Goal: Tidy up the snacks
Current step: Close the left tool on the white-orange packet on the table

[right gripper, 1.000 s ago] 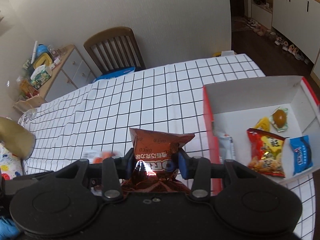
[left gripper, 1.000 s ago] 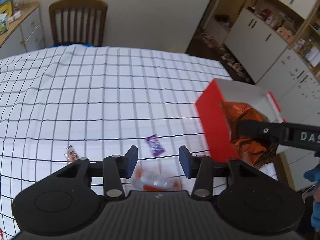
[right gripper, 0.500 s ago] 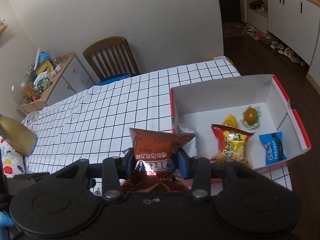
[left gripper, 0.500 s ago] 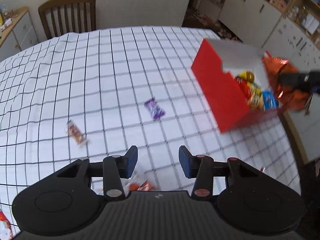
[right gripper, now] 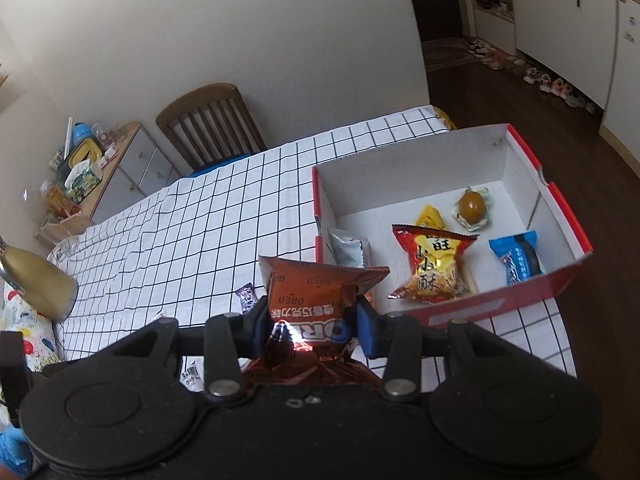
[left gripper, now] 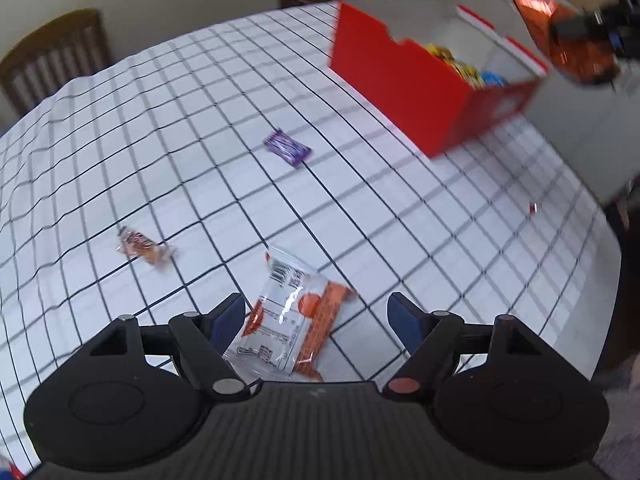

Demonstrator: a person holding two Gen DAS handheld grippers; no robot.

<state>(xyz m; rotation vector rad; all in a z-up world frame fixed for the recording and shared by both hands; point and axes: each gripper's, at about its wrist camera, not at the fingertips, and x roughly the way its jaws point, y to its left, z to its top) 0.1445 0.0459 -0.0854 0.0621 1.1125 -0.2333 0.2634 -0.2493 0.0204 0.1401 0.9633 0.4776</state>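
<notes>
My right gripper [right gripper: 311, 322] is shut on a copper-orange Oreo bag [right gripper: 316, 292], held just left of the red box [right gripper: 576, 236], whose white inside holds several snacks. In the left wrist view the same bag [left gripper: 568, 40] hangs beyond the box [left gripper: 404, 80]. My left gripper [left gripper: 316, 316] hovers low over the checked tablecloth, its jaws opening. A clear-and-orange snack packet [left gripper: 292, 316] lies on the cloth between the fingers, and the pads do not press it. A purple candy [left gripper: 287, 148] and a small orange candy [left gripper: 142, 245] lie farther out.
A wooden chair [right gripper: 212, 124] stands at the table's far side, with a cluttered cabinet [right gripper: 92, 176] to its left. White cupboards [right gripper: 568, 24] line the right wall. A gold lamp shade [right gripper: 36, 280] hangs at the left. The table edge [left gripper: 600, 240] drops off to the right.
My left gripper dropped toward the cloth, rolled, and its jaws widened around the clear-and-orange packet. My right gripper carried the Oreo bag rightward, closer to the red box.
</notes>
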